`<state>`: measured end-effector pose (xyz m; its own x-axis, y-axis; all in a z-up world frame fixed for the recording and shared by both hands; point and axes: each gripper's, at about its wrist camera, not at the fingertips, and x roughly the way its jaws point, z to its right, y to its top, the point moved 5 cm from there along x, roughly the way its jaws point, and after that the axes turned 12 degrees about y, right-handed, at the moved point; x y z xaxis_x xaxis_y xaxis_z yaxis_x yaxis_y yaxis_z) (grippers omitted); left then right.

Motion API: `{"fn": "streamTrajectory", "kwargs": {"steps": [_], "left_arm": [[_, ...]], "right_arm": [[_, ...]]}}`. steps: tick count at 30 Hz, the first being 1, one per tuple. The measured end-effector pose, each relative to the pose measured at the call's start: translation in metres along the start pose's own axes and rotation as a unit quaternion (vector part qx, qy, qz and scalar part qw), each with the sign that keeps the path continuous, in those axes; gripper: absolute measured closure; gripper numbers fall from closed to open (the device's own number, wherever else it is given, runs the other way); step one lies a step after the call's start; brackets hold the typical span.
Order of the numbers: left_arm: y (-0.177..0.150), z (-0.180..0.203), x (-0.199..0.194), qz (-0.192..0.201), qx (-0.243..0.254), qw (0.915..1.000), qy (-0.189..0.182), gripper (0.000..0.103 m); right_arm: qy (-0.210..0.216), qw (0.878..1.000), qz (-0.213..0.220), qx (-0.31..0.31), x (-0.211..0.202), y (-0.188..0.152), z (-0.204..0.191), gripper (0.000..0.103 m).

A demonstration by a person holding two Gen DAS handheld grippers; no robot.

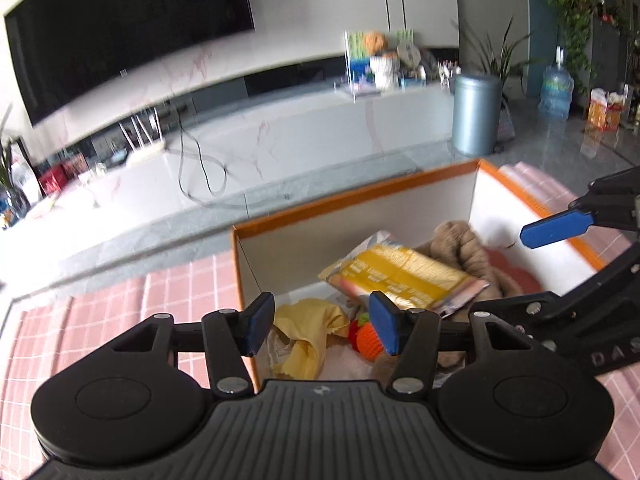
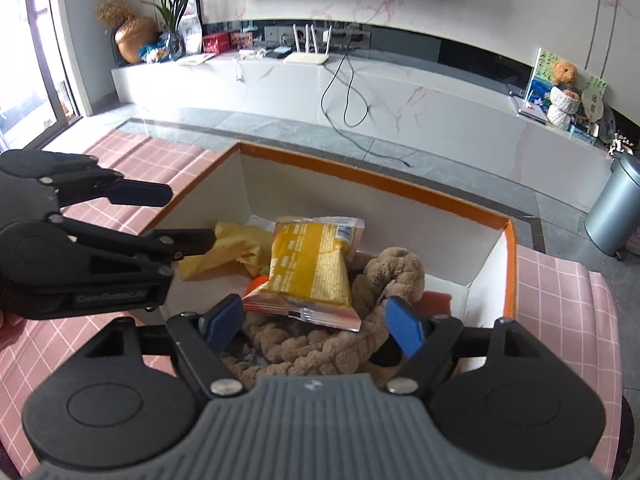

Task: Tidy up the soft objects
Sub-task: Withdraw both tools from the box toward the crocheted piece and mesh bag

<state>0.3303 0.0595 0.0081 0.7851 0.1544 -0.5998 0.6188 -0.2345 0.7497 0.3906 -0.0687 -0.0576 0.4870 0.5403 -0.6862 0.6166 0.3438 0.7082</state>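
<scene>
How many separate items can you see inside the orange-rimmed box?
5: yellow snack packet on top, brown braided plush beneath, yellow cloth left, orange knitted toy below it, red piece right. More may be hidden.

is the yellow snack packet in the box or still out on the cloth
In the box: the yellow snack packet lies inside the orange-rimmed box, resting on the brown plush.

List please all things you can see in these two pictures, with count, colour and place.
box: one, orange rim, white inside, on pink checked cloth
snack packet: one, yellow, on top inside box
knitted scarf: one, brown, under packet
cloth: one, yellow, box's left side
crochet toy: one, orange-red, beside yellow cloth
bin: one, grey, on floor
router: one, white, on TV bench
left tool: one, black, blue pads, open above box
right tool: one, same, open above scarf
</scene>
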Motion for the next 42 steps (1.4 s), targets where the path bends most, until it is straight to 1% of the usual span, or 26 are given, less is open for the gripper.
{"fn": "streamTrajectory", "kwargs": {"steps": [3, 7, 9, 11, 14, 17, 20, 25, 27, 30, 31, 33, 34, 39, 42], "left_arm": [[-0.001, -0.001, -0.030, 0.026, -0.017, 0.9995, -0.010, 0.037], [-0.009, 0.001, -0.062, 0.032, -0.039, 0.9986, -0.015, 0.037], [-0.013, 0.001, -0.078, 0.044, -0.058, 0.9971, -0.022, 0.037], [-0.016, 0.003, -0.094, 0.054, -0.070, 0.9957, -0.027, 0.037], [-0.021, 0.006, -0.111, 0.064, -0.073, 0.9949, -0.028, 0.037], [-0.028, 0.010, -0.125, 0.070, -0.081, 0.9938, -0.030, 0.037], [-0.041, 0.011, -0.135, 0.073, -0.100, 0.9917, -0.036, 0.036], [-0.081, 0.013, -0.143, 0.074, -0.136, 0.9874, -0.034, 0.037], [-0.099, 0.014, -0.143, 0.070, -0.145, 0.9867, -0.024, 0.037], [-0.126, 0.017, -0.137, 0.045, -0.160, 0.9861, -0.009, 0.037], [-0.134, 0.018, -0.134, 0.037, -0.166, 0.9854, -0.005, 0.039], [-0.147, 0.020, -0.129, 0.024, -0.170, 0.9852, 0.007, 0.041], [-0.153, 0.022, -0.126, 0.019, -0.168, 0.9855, 0.011, 0.041], [-0.172, 0.028, -0.116, 0.010, -0.173, 0.9848, 0.015, 0.041], [-0.183, 0.035, -0.112, -0.002, -0.172, 0.9850, 0.015, 0.041]], "right_arm": [[0.000, 1.000, 0.021, 0.007, -0.020, -0.010, -0.007, 0.025], [0.005, 0.999, 0.042, 0.019, -0.042, -0.026, -0.020, 0.025], [0.005, 0.998, 0.055, 0.018, -0.055, -0.036, -0.028, 0.025], [-0.001, 0.998, 0.065, 0.012, -0.067, -0.047, -0.035, 0.025], [-0.012, 0.997, 0.081, 0.008, -0.085, -0.064, -0.045, 0.025], [-0.025, 0.995, 0.099, 0.010, -0.099, -0.083, -0.052, 0.018], [-0.039, 0.992, 0.115, 0.022, -0.112, -0.100, -0.056, 0.018], [-0.069, 0.986, 0.143, 0.051, -0.127, -0.128, -0.057, 0.016], [-0.079, 0.983, 0.151, 0.061, -0.128, -0.141, -0.058, 0.016], [-0.080, 0.981, 0.156, 0.083, -0.124, -0.162, -0.060, 0.016], [-0.079, 0.980, 0.157, 0.091, -0.121, -0.169, -0.060, 0.016], [-0.074, 0.981, 0.150, 0.102, -0.113, -0.183, -0.060, 0.016], [-0.072, 0.982, 0.139, 0.102, -0.106, -0.189, -0.061, 0.016], [-0.082, 0.987, 0.111, 0.083, -0.081, -0.213, -0.067, 0.016], [-0.083, 0.987, 0.107, 0.084, -0.071, -0.220, -0.066, 0.016]]}}
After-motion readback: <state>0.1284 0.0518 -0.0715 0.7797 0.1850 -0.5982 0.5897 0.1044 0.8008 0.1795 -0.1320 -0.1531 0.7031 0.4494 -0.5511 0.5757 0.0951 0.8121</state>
